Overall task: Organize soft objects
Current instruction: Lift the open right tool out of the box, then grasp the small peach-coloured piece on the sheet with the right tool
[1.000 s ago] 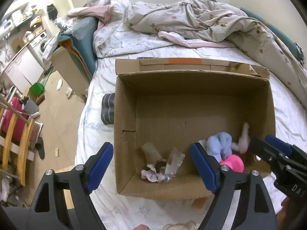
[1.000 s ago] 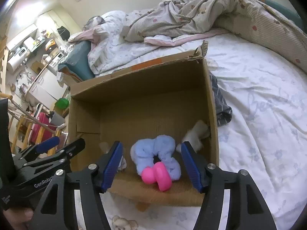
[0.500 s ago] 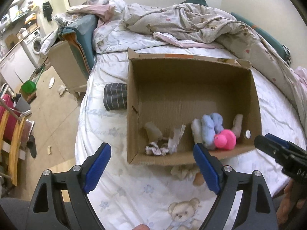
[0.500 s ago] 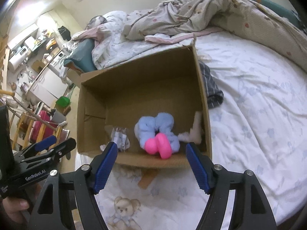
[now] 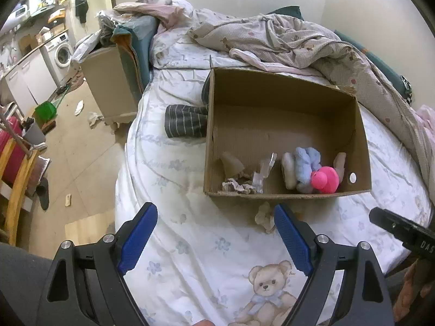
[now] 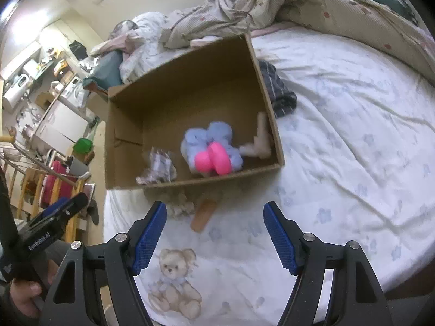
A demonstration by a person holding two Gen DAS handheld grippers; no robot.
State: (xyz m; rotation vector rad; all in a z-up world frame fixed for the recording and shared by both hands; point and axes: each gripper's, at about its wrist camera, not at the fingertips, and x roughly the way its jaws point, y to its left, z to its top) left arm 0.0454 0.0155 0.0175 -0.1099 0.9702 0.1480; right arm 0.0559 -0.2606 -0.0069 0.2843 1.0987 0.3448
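I am holding the left gripper (image 5: pixel 216 240) wide open and empty above the bedsheet (image 5: pixel 190 247); the right gripper (image 6: pixel 214 235) is likewise spread wide, gripping nothing. Just ahead of both, a crumpled beige soft item (image 6: pixel 180 206) is lying on the sheet against the near wall of the cardboard box (image 6: pixel 125 146), beside a tan oblong piece (image 6: pixel 202 214). Inside the box are sitting a pale blue plush (image 6: pixel 209 138), a pink soft toy (image 6: pixel 213 159), a beige sock-like piece (image 6: pixel 258 141) and crinkled clear wrapping (image 6: pixel 159 165). I am judging the beige item light, limp and compressible: pinch its bunched middle, since an edge would likely just unfold and sag.
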